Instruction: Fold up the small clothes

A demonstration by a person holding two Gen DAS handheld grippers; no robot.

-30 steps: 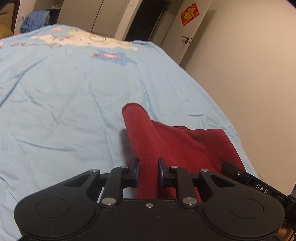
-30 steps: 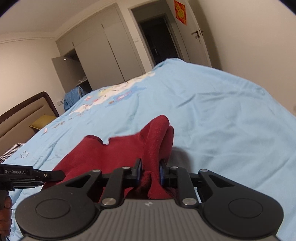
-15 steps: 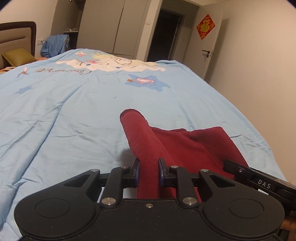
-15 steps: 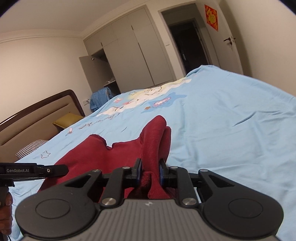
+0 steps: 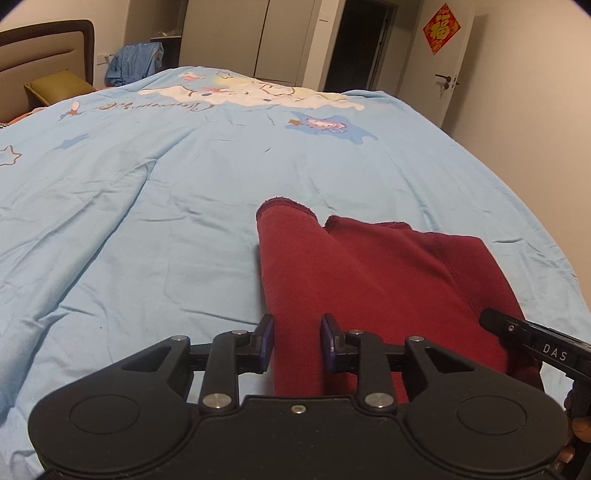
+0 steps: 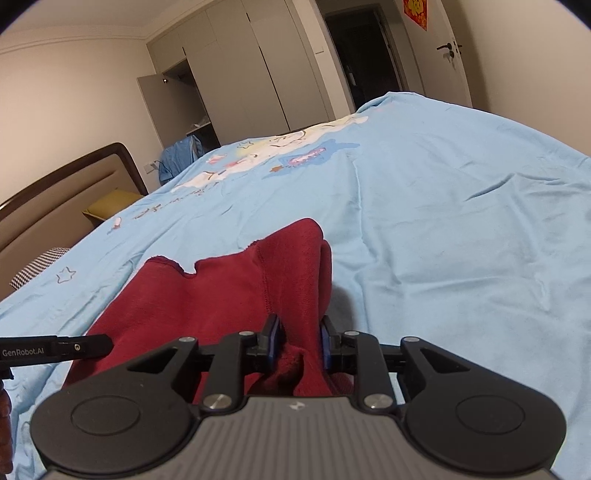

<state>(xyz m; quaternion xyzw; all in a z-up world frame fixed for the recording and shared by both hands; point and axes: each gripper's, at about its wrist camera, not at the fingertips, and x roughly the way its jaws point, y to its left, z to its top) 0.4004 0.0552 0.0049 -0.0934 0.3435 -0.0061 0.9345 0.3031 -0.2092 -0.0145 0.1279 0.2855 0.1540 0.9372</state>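
- Two handheld grippers work one dark red garment [image 5: 369, 273] spread on a light blue bedsheet [image 5: 147, 206], near the bed's closer edge.
- Left gripper [image 5: 297, 341], seen from its own wrist camera: its jaws are opening, with a rolled band of the red cloth running between the blue pads [image 5: 266, 341]. The left pad shows a sliver of sheet beside the fabric; the right pad sits against it. Whether either still presses, the view does not settle.
- Right gripper [image 6: 298, 343], seen from its own camera: its jaws are opening too, with a bunched fold of the garment between them, filling the gap from pad to pad.
- From the left camera, the garment fans out to the right of the jaws, one hemmed end [image 5: 284, 206] lying flat on the sheet ahead, a stitched seam curving across the wider panel.
- From the right camera, the cloth rises in a soft hump [image 6: 306, 236] just ahead of the jaws and spreads left.
- Each camera catches the other tool at its edge: a black bar marked "DAS" [image 5: 546, 350] at the lower right, one marked "GenRobot.AI" [image 6: 48, 349] at the left.
- Printed cartoon figures [image 5: 258, 92] cross the sheet's far half. Beyond stand a padded headboard [image 6: 55, 210], pale wardrobe doors [image 6: 258, 66], a dark doorway [image 5: 362, 44] and a red door ornament [image 5: 441, 29].
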